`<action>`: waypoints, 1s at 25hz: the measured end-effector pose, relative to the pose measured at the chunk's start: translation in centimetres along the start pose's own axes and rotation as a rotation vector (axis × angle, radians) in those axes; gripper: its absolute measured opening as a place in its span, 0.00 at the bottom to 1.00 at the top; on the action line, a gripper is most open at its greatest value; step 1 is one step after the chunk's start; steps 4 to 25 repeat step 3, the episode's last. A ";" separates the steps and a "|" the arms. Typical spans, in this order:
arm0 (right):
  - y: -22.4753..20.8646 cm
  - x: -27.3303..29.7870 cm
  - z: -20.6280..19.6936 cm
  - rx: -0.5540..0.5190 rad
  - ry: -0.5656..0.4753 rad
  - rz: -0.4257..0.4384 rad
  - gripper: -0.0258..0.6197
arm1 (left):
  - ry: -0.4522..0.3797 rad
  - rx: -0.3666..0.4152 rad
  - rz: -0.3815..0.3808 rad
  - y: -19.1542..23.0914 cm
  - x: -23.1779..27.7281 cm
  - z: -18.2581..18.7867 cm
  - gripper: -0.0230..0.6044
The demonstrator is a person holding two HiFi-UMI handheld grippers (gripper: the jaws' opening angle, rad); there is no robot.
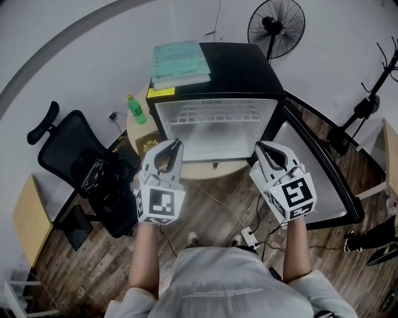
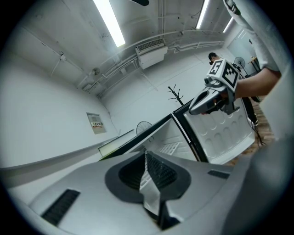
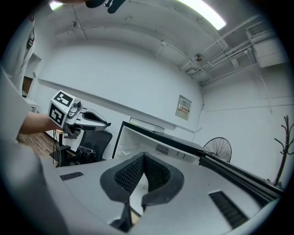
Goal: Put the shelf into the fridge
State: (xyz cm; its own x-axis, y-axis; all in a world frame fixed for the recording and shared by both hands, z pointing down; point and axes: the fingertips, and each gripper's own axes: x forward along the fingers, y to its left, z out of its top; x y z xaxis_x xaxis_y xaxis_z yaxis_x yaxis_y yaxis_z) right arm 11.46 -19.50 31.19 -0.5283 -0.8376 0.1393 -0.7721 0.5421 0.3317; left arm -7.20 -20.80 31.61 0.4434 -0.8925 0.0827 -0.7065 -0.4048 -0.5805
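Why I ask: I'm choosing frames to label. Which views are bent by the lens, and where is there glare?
Head view: mildly bowed, with darkened corners, but the mini fridge is evenly lit and sharp. Left gripper view: strong fisheye inside a black rim; the ceiling light strip is blown out. Right gripper view: same fisheye, with another strip light glaring at the top.
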 end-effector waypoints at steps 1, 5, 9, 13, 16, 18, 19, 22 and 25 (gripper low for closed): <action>-0.1 0.1 0.0 0.001 -0.001 -0.001 0.06 | 0.001 0.000 -0.001 0.0 0.1 -0.1 0.09; -0.2 0.4 -0.1 0.001 -0.003 -0.002 0.06 | 0.001 0.001 -0.002 0.1 0.4 -0.2 0.09; -0.2 0.4 -0.1 0.001 -0.003 -0.002 0.06 | 0.001 0.001 -0.002 0.1 0.4 -0.2 0.09; -0.2 0.4 -0.1 0.001 -0.003 -0.002 0.06 | 0.001 0.001 -0.002 0.1 0.4 -0.2 0.09; -0.2 0.4 -0.1 0.001 -0.003 -0.002 0.06 | 0.001 0.001 -0.002 0.1 0.4 -0.2 0.09; -0.2 0.4 -0.1 0.001 -0.003 -0.002 0.06 | 0.001 0.001 -0.002 0.1 0.4 -0.2 0.09; -0.2 0.4 -0.1 0.001 -0.003 -0.002 0.06 | 0.001 0.001 -0.002 0.1 0.4 -0.2 0.09; -0.2 0.4 -0.1 0.001 -0.003 -0.002 0.06 | 0.001 0.001 -0.002 0.1 0.4 -0.2 0.09; -0.2 0.4 -0.1 0.001 -0.003 -0.002 0.06 | 0.001 0.001 -0.002 0.1 0.4 -0.2 0.09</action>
